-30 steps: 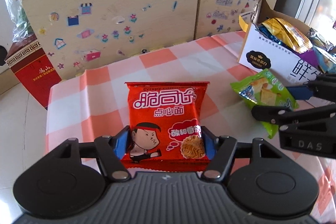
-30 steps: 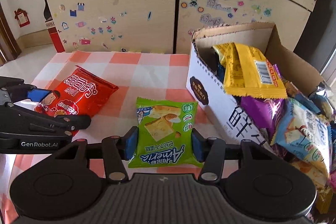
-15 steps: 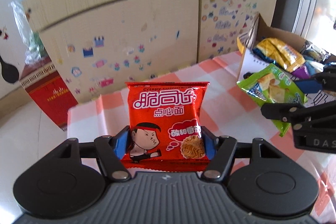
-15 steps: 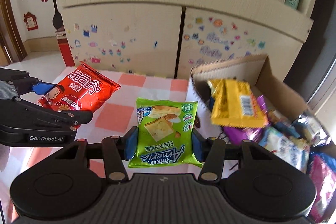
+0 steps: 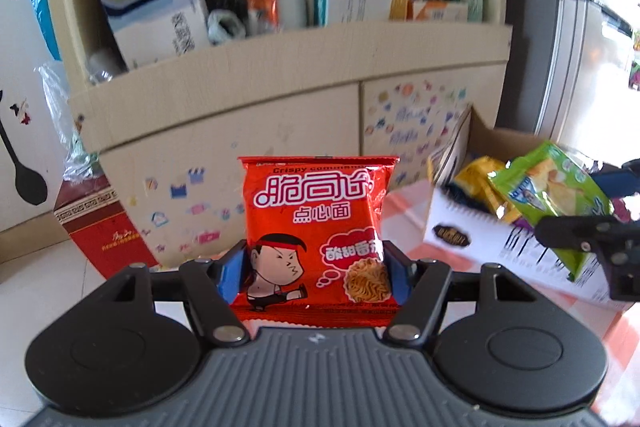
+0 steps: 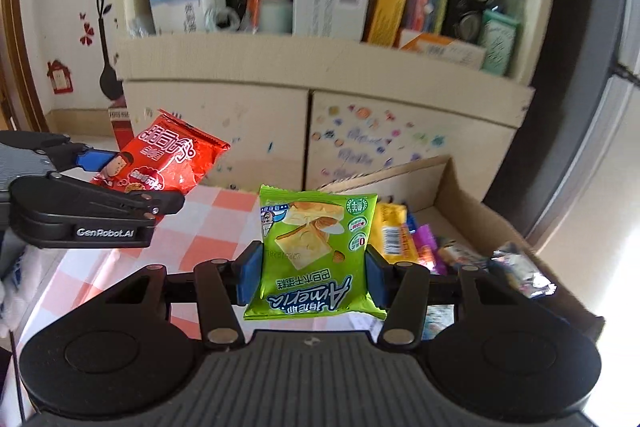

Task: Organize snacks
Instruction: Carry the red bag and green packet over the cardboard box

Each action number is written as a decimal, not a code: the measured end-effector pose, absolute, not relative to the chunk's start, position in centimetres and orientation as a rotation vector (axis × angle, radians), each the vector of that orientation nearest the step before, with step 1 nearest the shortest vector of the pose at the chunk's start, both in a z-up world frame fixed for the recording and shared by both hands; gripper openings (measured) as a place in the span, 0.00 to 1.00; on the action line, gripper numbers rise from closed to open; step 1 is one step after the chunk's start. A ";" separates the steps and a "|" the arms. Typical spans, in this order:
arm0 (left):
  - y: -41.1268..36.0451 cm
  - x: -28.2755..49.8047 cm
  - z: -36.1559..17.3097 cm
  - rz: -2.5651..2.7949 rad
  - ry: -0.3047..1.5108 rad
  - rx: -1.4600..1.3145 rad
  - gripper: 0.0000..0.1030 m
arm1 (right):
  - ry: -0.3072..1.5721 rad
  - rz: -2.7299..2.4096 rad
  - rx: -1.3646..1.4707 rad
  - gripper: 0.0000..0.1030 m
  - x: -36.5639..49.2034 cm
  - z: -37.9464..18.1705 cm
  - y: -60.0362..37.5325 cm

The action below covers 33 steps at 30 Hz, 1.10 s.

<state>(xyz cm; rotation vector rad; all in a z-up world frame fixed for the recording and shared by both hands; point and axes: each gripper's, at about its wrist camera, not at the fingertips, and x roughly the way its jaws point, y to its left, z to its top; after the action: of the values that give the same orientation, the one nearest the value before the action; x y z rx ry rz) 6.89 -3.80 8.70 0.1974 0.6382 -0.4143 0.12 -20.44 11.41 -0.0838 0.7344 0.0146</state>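
A stickered cabinet [image 6: 400, 131] is standing behind the checked tablecloth [image 6: 224, 227], its shelf [image 5: 304, 39] holding boxes and bottles.

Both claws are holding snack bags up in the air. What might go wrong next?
The left gripper pinches only the lower part of the red noodle packet, so the slick bag might slip. The right gripper holds the green cake packet near the already full cardboard box; dropped there, it might slide off the pile.

left tongs [image 5: 316, 277] clamp red noodle packet [image 5: 318, 227] upright | right tongs [image 5: 600, 207] grip green packet [image 5: 548, 195] over box [image 5: 480, 239]
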 end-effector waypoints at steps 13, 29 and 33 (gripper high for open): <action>-7.5 6.5 9.9 -0.425 0.572 0.138 0.66 | 0.658 -0.088 -0.058 0.57 -0.7 13.6 -24.4; -12.7 6.5 10.8 -0.517 0.544 0.074 0.66 | 0.604 -0.188 0.015 0.57 -2.5 15.3 -29.8; -14.3 6.6 10.8 -0.554 0.541 0.070 0.66 | 0.604 -0.213 0.085 0.57 -2.7 15.3 -31.3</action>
<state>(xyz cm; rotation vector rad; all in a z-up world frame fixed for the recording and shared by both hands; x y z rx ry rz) 6.57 -14.30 10.79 0.0696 0.5406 -0.5542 -2.73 -31.30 15.31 0.0851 0.6039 -0.2126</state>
